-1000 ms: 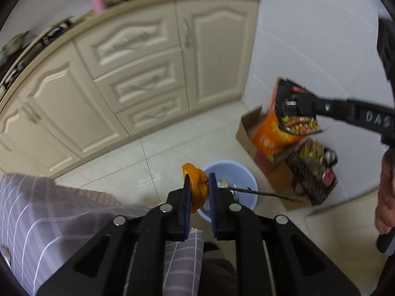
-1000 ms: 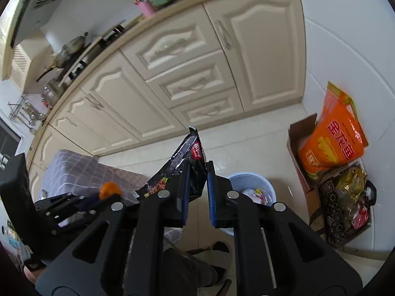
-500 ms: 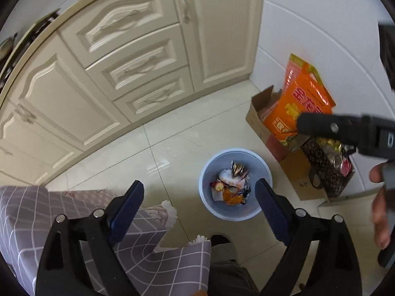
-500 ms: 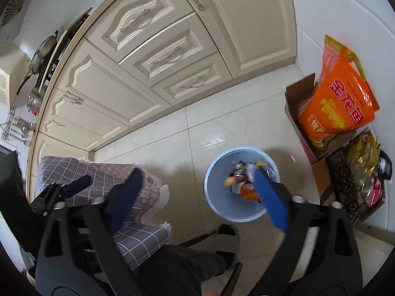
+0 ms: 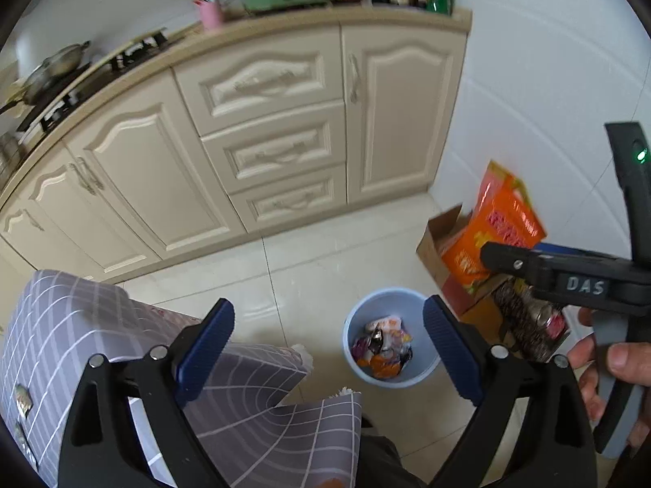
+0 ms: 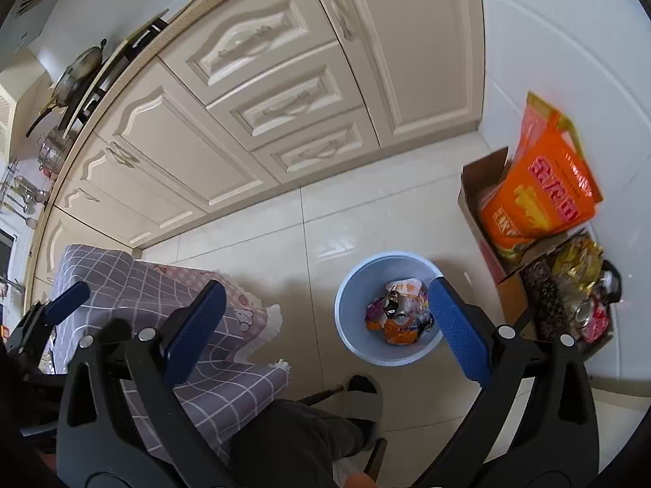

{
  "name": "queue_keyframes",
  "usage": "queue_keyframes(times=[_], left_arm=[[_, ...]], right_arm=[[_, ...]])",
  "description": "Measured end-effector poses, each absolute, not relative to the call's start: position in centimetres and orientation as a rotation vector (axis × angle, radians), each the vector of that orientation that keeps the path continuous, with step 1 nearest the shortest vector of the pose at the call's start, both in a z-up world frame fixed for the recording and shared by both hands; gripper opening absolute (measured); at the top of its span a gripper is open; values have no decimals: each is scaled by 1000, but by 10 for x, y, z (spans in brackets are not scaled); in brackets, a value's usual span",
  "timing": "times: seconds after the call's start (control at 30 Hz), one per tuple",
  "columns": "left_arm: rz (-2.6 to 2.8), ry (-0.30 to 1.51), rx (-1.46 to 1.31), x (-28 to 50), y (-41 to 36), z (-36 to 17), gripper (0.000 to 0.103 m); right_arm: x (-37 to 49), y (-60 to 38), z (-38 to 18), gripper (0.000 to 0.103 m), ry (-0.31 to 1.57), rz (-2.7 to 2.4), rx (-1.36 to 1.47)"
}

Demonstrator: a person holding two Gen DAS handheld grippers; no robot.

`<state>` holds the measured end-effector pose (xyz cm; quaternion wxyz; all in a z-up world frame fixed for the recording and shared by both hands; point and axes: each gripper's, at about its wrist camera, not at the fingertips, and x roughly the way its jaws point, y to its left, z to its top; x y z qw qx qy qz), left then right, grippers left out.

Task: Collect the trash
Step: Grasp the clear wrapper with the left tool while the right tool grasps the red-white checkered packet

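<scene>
Left wrist view: your left gripper (image 5: 327,345) spread wide, nothing between pads — right gripper (image 6: 325,321) likewise. Trash (image 6: 400,317) sits in blue bin (image 6: 346,325) on floor. Drop looks done — more scraps on tablecloth's (image 5: 53,325) left edge.

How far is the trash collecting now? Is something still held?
Done: wrappers lie in the blue bin on the floor. In hand: nothing; the left gripper and the right gripper are both open and empty above it. Left: cannot tell; no loose trash shows on the visible part of the checked tablecloth.
</scene>
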<state>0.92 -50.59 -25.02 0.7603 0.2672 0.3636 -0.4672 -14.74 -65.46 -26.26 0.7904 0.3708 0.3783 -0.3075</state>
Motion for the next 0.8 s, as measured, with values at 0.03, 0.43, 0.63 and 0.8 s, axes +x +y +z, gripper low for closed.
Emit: queue_keyframes(times=[0.03, 0.43, 0.63, 0.8], left_arm=[[-1014, 783, 568, 9, -501, -244, 92], [-902, 683, 340, 36, -380, -170, 93], [-790, 647, 247, 64, -312, -148, 93], [-665, 623, 188, 87, -250, -138, 93]], right_arm=[[-144, -648, -254, 97, 807, -651, 782], [-81, -559, -176, 97, 729, -493, 623], [-37, -500, -145, 97, 719, -365, 522], [-3, -453, -129, 97, 711, -265, 459]])
